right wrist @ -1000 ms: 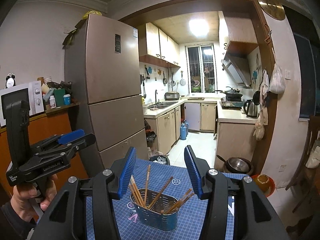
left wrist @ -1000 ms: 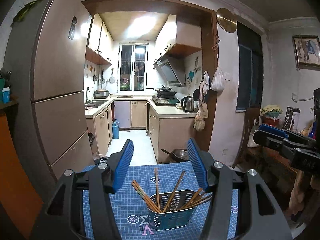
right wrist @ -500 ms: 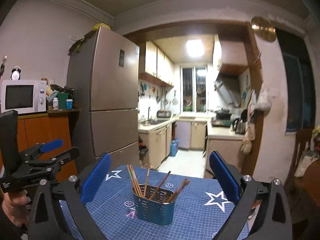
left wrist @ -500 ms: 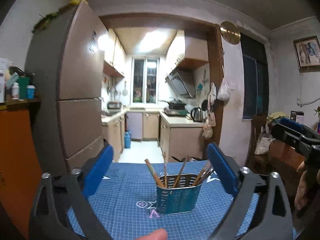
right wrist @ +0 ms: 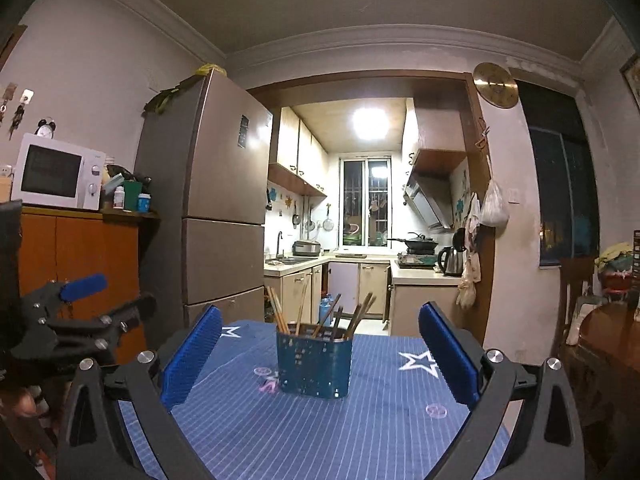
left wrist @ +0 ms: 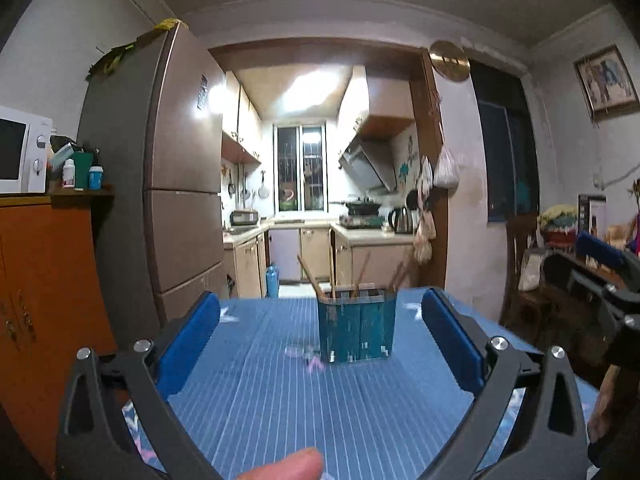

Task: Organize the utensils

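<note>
- Left wrist view: left tongs (left wrist: 320,344) wide apart, holding nothing, short of the chopstick holder (left wrist: 357,326).
- Right tongs (right wrist: 318,354) likewise wide, empty; holder upright on the desk (right wrist: 360,436).

Both jaws now gape wider than a second ago, and each hand-held gripper (left wrist: 320,334) (right wrist: 320,350) sits lower, farther from the blue metal utensil basket (right wrist: 314,364).
</note>
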Tool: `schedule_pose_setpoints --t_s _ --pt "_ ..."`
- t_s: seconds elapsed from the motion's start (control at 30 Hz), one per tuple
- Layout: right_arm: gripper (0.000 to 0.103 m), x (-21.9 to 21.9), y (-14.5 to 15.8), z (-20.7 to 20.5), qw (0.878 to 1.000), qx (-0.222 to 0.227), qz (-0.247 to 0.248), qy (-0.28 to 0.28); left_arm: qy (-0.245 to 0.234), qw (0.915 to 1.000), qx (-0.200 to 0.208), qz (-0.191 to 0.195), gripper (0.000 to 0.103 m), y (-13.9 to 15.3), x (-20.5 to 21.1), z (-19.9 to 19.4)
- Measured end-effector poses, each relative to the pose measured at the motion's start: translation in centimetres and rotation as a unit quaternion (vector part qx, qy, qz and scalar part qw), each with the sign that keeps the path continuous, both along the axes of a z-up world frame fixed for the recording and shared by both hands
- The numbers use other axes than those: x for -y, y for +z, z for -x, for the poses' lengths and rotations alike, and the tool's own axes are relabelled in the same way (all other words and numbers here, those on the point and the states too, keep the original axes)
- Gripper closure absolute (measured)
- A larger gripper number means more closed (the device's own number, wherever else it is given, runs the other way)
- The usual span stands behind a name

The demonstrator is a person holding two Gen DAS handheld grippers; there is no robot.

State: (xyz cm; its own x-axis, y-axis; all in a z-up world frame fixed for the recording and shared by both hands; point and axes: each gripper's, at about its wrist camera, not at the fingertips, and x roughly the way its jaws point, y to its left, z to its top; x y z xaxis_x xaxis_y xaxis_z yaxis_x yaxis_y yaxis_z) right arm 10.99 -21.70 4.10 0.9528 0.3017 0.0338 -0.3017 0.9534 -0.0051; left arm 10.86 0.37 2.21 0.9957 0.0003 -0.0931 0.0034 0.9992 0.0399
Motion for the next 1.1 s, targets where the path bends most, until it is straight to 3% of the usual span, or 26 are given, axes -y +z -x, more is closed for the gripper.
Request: schedule_pose_setpoints --t_s 0.23,0.37,0.63,1.1 --pt "0.005 0.5 -2.6 3.7 1.000 -0.013 -0.026 -0.007 -0.002 1.0000 -0.005 0.006 0.005 -1.9 -0.1 3.3" --pt "0.005 1.2 -3.1 5.7 0.999 -0.006 -0.033 -0.012 0.001 0.9997 0.003 0.023 0.005 -2.1 -1.0 5.2" --pt "0.005 2.8 -3.5 9.5 0.999 0.010 -0.042 -0.030 0.012 0.9996 0.014 0.020 0.005 -2.2 -1.7 8.0" --pt "0.005 3.7 -3.5 12.6 0.999 0.006 -0.042 -0.031 0.017 0.9996 -0.012 0.020 0.005 -2.6 -0.9 8.8"
